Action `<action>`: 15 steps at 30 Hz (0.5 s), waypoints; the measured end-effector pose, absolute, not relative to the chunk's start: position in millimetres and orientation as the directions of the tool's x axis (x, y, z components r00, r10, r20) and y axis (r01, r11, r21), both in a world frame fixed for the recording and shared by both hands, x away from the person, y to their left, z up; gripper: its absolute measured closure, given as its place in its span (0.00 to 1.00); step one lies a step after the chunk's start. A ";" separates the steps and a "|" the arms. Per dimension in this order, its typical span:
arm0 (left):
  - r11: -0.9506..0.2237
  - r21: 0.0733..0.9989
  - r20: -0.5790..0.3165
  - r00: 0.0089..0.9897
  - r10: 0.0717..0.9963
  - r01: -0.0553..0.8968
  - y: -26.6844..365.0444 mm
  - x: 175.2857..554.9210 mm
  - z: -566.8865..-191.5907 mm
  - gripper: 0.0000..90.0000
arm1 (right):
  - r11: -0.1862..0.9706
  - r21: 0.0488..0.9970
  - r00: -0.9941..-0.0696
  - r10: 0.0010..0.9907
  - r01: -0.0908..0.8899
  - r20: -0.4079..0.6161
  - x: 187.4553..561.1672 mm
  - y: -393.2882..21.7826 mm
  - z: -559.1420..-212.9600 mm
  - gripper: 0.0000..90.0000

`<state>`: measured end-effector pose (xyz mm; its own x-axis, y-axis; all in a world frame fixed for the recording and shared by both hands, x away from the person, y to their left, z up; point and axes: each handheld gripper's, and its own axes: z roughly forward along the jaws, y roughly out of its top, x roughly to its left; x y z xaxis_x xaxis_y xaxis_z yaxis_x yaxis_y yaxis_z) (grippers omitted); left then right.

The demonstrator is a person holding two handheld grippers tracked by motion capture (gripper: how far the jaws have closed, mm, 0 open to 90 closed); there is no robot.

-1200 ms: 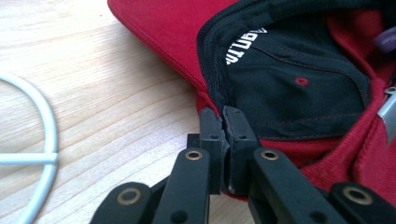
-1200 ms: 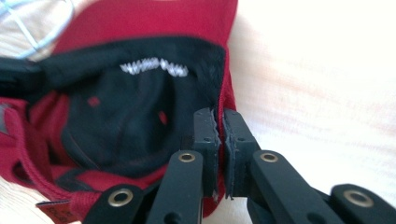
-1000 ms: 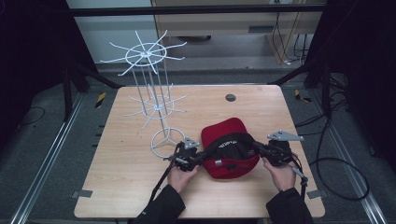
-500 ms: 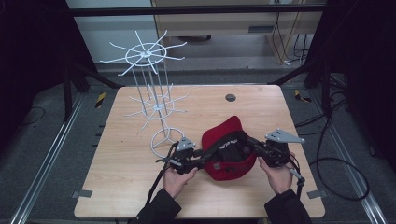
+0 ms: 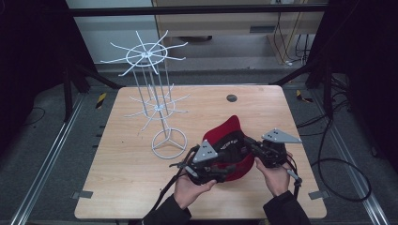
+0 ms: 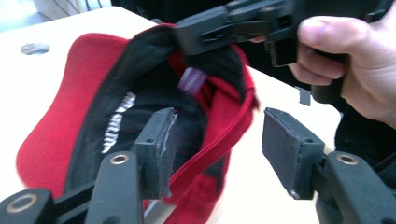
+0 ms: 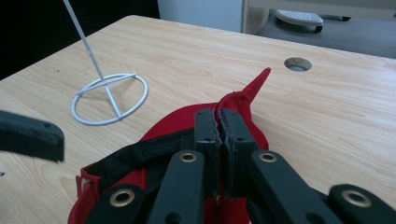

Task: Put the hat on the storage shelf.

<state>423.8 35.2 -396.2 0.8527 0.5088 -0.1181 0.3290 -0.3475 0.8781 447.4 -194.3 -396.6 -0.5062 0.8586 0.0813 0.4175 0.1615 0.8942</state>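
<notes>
I see the red cap [image 5: 230, 140] with its black inner lining and white lettering tipped up on the counter's near right part, opening turned toward me, brim pointing away and upward, rim pinched at the right side while its near edge hangs free and unclamped.

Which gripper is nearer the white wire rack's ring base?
Left. The left gripper sits just right of the ring base; the right gripper is farther right, beyond the red cap.
</notes>
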 end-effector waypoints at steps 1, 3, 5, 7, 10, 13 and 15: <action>-0.361 0.875 -0.112 0.860 0.498 0.323 28.8 423.2 -395.1 0.48 | 0.161 0.893 -0.507 0.858 0.421 0.085 447.3 -193.3 -396.1 0.96; -0.374 0.870 -0.110 0.866 0.488 0.321 20.2 423.2 -395.1 0.47 | 0.161 0.894 -0.509 0.857 0.419 0.084 446.9 -191.6 -395.5 0.96; -0.386 0.864 -0.108 0.868 0.484 0.323 13.1 423.7 -396.2 0.47 | 0.160 0.894 -0.510 0.856 0.419 0.085 446.8 -190.7 -394.9 0.96; -0.398 0.859 -0.105 0.871 0.480 0.323 5.8 425.0 -398.3 0.48 | 0.163 0.894 -0.511 0.856 0.418 0.083 446.7 -189.9 -394.6 0.96; -0.412 0.851 -0.095 0.866 0.491 0.326 -2.1 428.9 -401.7 0.54 | 0.164 0.894 -0.514 0.854 0.416 0.083 446.6 -188.6 -394.2 0.96; -0.417 0.841 -0.102 0.858 0.503 0.344 -5.5 434.2 -404.8 0.73 | 0.167 0.894 -0.519 0.851 0.415 0.082 446.4 -187.6 -393.9 0.96; -0.412 0.842 -0.112 0.860 0.499 0.348 -4.9 435.1 -405.1 0.89 | 0.167 0.893 -0.515 0.853 0.417 0.081 446.9 -187.2 -394.3 0.96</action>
<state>435.1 -4.9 -405.1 0.8596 0.4986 -0.1118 0.3484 -0.4120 0.8419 446.9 -187.2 -394.3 -0.5154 0.8531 0.0812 0.4172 0.1671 0.8933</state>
